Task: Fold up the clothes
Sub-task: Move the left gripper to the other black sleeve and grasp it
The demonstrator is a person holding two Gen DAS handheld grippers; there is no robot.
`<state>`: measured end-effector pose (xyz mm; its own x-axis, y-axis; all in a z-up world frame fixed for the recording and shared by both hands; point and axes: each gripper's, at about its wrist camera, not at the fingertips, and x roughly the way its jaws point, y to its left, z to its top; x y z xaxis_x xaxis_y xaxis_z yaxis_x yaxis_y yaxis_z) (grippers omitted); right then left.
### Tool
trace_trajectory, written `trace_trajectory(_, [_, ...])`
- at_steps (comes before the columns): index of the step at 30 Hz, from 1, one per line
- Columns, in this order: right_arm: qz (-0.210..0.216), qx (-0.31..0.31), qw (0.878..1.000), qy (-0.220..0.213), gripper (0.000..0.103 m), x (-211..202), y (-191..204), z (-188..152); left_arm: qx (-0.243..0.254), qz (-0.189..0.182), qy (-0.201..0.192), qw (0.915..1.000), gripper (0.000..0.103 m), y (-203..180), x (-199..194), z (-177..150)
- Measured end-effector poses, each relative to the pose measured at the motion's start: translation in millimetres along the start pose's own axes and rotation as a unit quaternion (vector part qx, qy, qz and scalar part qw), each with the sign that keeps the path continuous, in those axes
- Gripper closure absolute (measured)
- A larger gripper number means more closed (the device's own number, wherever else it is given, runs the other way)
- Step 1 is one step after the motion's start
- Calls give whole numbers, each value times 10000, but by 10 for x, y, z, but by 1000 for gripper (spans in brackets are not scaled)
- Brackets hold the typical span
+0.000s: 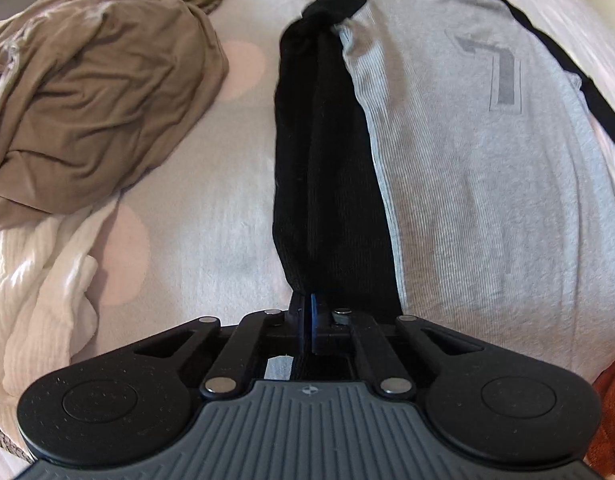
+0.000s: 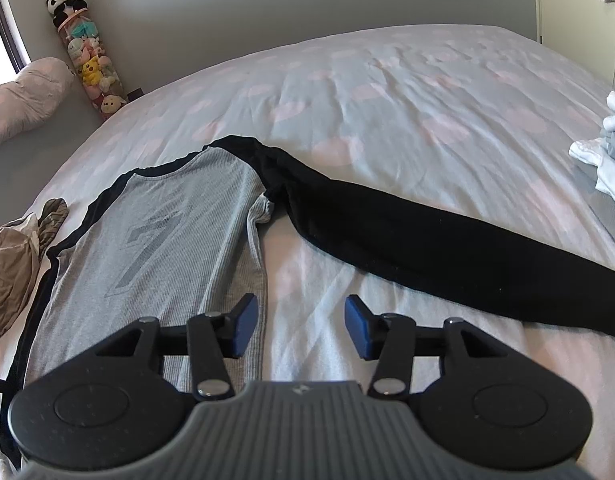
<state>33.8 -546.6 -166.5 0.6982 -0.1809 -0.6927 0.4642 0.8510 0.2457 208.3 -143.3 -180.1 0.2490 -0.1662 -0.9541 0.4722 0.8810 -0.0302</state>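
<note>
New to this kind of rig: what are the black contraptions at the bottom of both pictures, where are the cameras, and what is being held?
Each is a hand-held two-finger gripper with a camera looking along its fingers; a person carries one per hand. The left gripper is shut on the black sleeve of a grey shirt lying on the bed. The right gripper is open and empty above the sheet, between the shirt's body and the other sleeve, which is spread out. A brown garment and white cloth lie beside it.
</note>
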Motion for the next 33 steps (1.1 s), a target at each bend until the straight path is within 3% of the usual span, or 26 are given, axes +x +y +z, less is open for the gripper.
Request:
trace_trajectory(3, [1,-4,10000,15,51,4,-2,3,-65,76,-190,9998,102,96,-143,51])
trace_trajectory(7, [-15,-16,10000,76,51,33,7,2,-96,509,-499,9974,102,284,-375,276])
trace_trajectory(13, [-25,15,9999,135,51,64,-12,4,-148,1156,-1318,9844,102,466,-869,615])
trace_trajectory(16, [-23,15,9999,162,51,77,-17,9,124,1634,-1600,9734,102,436,-1081,732])
trace_trajectory(22, [-16,-3,9998,186,51,92,-27,17,558,2570,-1557,9521,102,621,-1181,1012])
trace_trajectory(29, [-18,27,9998,212,51,109,-44,13,1254,3606,-1618,9100,102,728,-1034,1343])
trace_trajectory(31, [-20,46,9997,245,51,138,-53,19,1393,3771,-1734,8991,102,734,-993,1422])
trace_trajectory(33, [-29,106,9995,290,51,175,-73,23,1502,3788,-1881,8937,102,722,-944,1438])
